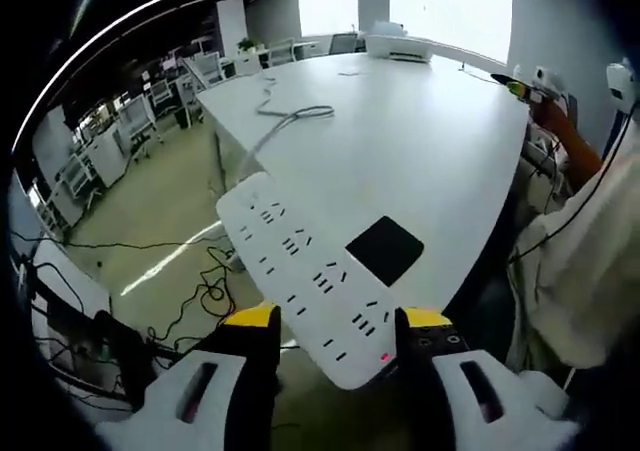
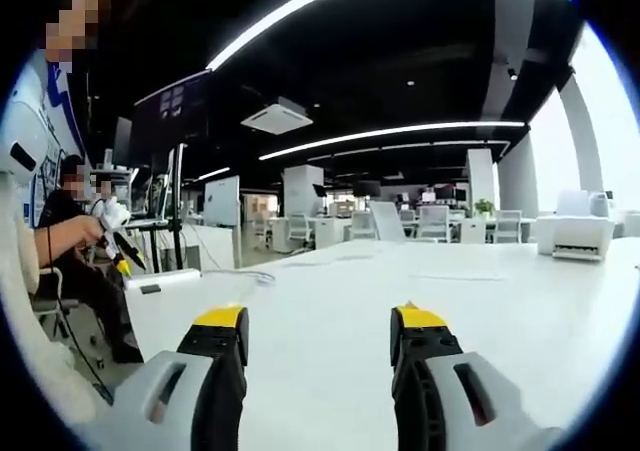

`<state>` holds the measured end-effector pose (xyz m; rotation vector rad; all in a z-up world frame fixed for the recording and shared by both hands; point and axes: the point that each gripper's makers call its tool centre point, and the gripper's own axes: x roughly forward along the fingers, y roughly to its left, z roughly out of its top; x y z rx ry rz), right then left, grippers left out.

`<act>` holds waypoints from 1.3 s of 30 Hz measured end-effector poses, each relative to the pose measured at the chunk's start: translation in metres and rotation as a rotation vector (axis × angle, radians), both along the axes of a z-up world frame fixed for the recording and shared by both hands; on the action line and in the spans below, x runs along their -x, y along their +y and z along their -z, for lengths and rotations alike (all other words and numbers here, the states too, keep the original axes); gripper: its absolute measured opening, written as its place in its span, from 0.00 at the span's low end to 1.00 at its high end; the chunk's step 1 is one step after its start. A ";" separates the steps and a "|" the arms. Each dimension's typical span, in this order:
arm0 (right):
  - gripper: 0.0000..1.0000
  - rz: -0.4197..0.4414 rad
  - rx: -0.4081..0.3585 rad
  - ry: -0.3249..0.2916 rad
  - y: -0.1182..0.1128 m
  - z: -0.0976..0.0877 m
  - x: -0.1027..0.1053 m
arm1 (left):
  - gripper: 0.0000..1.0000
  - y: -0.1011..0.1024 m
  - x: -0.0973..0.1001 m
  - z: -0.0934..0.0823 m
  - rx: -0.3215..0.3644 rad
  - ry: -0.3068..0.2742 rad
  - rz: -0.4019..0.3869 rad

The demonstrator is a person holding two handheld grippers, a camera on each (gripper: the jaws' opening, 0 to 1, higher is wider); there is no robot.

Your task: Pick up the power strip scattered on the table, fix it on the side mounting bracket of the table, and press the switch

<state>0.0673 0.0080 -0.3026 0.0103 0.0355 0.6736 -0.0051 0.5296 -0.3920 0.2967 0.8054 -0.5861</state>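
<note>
We've got the left gripper [image 1: 335,321] clamped on the power strip [image 1: 305,271] near end; keep it level w/ the table [image 1: 420,141] edge. Right gripper [image 2: 320,336] apart, empty.

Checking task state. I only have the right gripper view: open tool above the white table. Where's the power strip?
Observer: In the left gripper view, the power strip sits between the jaws of the left tool, gripped near the end with the red light.
Operator: On the bracket?
Observer: Not that I can tell. It slants past the edge of the table, partly over the floor.
Operator: Cable?
Observer: The grey cable trails from the strip's far end across the tabletop.
</note>
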 end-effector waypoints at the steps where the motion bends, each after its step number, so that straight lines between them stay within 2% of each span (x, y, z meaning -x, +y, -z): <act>1: 0.53 0.000 -0.002 0.000 0.000 0.000 0.000 | 0.50 0.000 0.000 0.000 -0.001 0.003 0.005; 8: 0.53 0.002 -0.007 0.002 -0.001 0.000 -0.001 | 0.50 -0.002 -0.003 0.003 0.005 0.037 0.032; 13: 0.52 0.006 -0.011 0.003 -0.003 0.000 -0.001 | 0.48 -0.003 -0.002 0.005 0.041 0.074 0.047; 25: 0.52 0.007 -0.007 0.008 -0.001 0.001 -0.002 | 0.49 -0.004 -0.003 0.008 0.078 0.122 0.076; 30: 0.51 0.004 -0.008 0.012 0.001 0.001 -0.003 | 0.50 -0.005 -0.005 0.008 0.077 0.127 0.102; 39: 0.51 -0.005 -0.006 0.011 0.006 0.001 -0.004 | 0.47 -0.005 -0.006 0.009 0.053 0.165 0.094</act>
